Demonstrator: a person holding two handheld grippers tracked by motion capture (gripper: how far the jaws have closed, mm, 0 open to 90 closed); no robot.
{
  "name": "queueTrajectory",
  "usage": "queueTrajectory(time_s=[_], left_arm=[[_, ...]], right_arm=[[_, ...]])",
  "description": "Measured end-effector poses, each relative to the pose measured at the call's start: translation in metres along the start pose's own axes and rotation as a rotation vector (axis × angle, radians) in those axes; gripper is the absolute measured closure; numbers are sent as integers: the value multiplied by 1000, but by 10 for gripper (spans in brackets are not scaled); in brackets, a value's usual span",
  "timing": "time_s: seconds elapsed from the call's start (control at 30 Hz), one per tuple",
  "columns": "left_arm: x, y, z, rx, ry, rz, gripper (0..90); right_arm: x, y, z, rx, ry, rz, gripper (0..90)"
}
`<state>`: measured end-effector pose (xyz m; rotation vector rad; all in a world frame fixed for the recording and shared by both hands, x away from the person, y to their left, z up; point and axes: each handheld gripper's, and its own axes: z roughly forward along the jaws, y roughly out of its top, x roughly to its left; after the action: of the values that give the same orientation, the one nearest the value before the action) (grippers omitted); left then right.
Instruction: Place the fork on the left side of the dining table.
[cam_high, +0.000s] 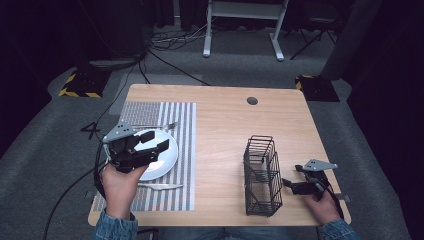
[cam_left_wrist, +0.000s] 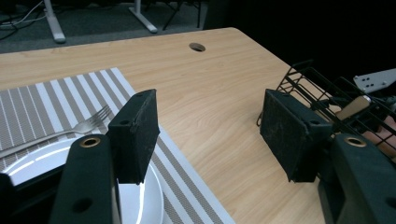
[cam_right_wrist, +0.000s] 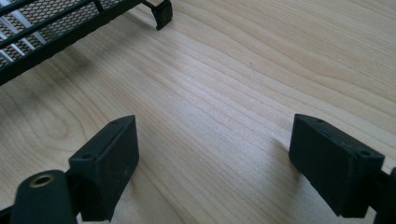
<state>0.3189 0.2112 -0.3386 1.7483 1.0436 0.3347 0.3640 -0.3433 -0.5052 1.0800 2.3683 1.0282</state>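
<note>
- Plate: the round white ceramic plate (cam_high: 162, 155) sits in the middle of the grey-and-white striped woven placemat (cam_high: 182, 145) on the left half of the pale wooden counter (cam_high: 225, 125), laid as a place setting.
- The silver metal fork (cam_high: 155, 125) lies on the mat just beyond the plate, and the silver table knife (cam_high: 160, 186) on the near side, so both flank it.
- The left gripper (cam_high: 152, 145) hovers over the plate's left part, jaws released and empty, likely just done with the setting.
- The black wire cutlery basket (cam_high: 261, 175) stands upright well apart at the right, probably the cutlery's source.
- The right gripper (cam_high: 287, 183) waits just beside the basket's right wall, jaws spread over bare wood, grasping nothing.
</note>
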Motion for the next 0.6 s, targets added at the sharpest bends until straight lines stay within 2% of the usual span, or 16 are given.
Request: queueTrajectory(time_s=[0.3, 0.37, 0.5, 0.6], left_arm=[[-12, -32, 16, 24, 1, 10, 375], [-16, -38, 20, 30, 13, 26, 375], [-25, -50, 30, 55, -5, 43, 375], [-29, -59, 40, 93, -14, 78, 369]], right_arm=[[0, 0, 0, 0, 1, 0, 161], [0, 0, 0, 0, 1, 0, 161], [0, 0, 0, -1, 2, 0, 162], [0, 0, 0, -1, 3, -1, 162]])
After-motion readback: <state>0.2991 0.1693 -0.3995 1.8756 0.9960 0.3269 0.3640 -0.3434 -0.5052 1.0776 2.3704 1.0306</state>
